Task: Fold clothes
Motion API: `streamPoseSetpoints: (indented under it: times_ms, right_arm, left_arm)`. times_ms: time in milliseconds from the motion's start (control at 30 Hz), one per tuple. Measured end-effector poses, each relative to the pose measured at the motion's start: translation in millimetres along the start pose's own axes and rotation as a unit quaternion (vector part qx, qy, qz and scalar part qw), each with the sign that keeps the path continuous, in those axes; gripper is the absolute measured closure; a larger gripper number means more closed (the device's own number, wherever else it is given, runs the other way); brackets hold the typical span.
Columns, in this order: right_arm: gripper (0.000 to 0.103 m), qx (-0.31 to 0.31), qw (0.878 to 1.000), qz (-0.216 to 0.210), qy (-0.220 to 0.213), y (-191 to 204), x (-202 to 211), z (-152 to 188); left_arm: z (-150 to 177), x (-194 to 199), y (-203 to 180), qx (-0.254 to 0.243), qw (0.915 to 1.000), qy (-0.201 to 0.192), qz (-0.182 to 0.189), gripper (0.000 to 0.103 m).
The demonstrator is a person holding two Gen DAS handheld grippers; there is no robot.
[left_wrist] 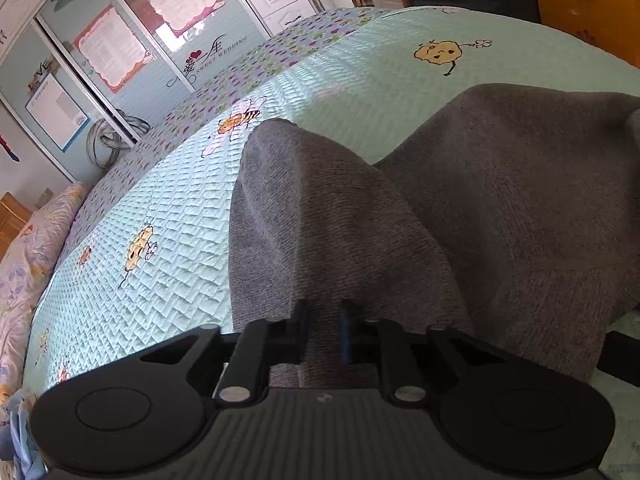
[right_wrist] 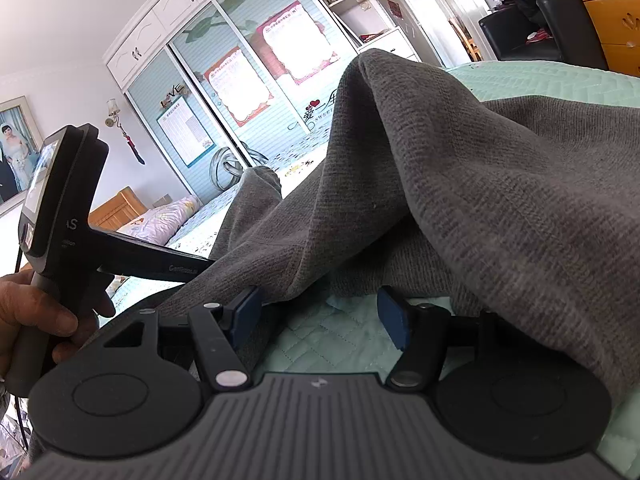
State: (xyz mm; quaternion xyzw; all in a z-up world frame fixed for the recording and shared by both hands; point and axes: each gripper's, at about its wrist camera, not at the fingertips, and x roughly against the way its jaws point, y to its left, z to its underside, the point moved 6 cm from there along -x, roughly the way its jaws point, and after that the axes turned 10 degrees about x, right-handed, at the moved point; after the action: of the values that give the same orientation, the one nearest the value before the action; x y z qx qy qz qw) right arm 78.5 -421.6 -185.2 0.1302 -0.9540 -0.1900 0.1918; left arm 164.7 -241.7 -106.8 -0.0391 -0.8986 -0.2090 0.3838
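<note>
Grey knit garment (left_wrist: pixel 500 208) lying rumpled on the quilted mint bedspread (left_wrist: pixel 160 216), with a narrower part running away toward the wardrobe (left_wrist: pixel 120 52) and a broader mass heaped to the right. The left gripper (left_wrist: pixel 326 330) has its jaws drawn nearly together on a ridge of the fabric at the near end of that narrow part — the cloth rises straight out from between the pads, so a pinch appears to be made. The right gripper (right_wrist: pixel 320 314) stands with its blue pads (right_wrist: pixel 390 316) well apart, nothing between them but bare bedspread; a fold of the garment hangs just above and beside the left pad without being clamped.

Step in hand, as judged: securing two hold points before a fold is carried over. To do this well, the right gripper should take the near hem of the heaped part rather than a mid-panel bunch, so both grips sit along one edge; the cloth should be drawn taut between them before lifting, since loose knit sags and doubles on itself. How many layers the left gripper has caught cannot be told.

Pose: the left gripper points steeply down onto the bed; seen from the right wrist view, the person's left hand (right_wrist: pixel 28 320) wraps its handle from below. The right gripper lies lower and flatter — close over the bedspread, aimed under the raised fold.
</note>
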Motion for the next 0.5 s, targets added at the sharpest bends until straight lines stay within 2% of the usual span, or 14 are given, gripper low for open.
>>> streamPoseSetpoints:
  times_ms: [67,100,167,233,367,500]
  right_arm:
    - [0.037,-0.001,1.0,0.0,0.0,0.1,0.0,0.3]
    - [0.037,-0.001,1.0,-0.001,-0.001,0.0,0.1,0.5]
    - [0.037,-0.002,1.0,-0.001,-0.001,-0.1,-0.1,1.1]
    - [0.037,-0.003,1.0,-0.002,-0.001,-0.1,-0.4,1.5]
    - [0.037,-0.004,1.0,-0.003,0.0,-1.0,-0.2,1.1]
    - [0.037,-0.005,1.0,-0.003,0.0,-0.7,-1.0,0.2]
  left_arm:
    - [0.4,1.7,1.5,0.004,1.0,-0.004,-0.002,0.101]
    - [0.6,2.9,2.7,0.006,1.0,-0.006,-0.004,0.102]
    - [1.0,5.9,5.8,0.014,0.9998,-0.013,-0.008,0.103]
    - [0.8,14.6,16.3,0.043,0.9987,-0.026,-0.013,0.103]
    - [11.5,53.2,42.2,0.097,0.9936,-0.059,0.005,0.103]
    - [41.2,102.7,50.0,0.08,0.9925,-0.084,0.038,0.103]
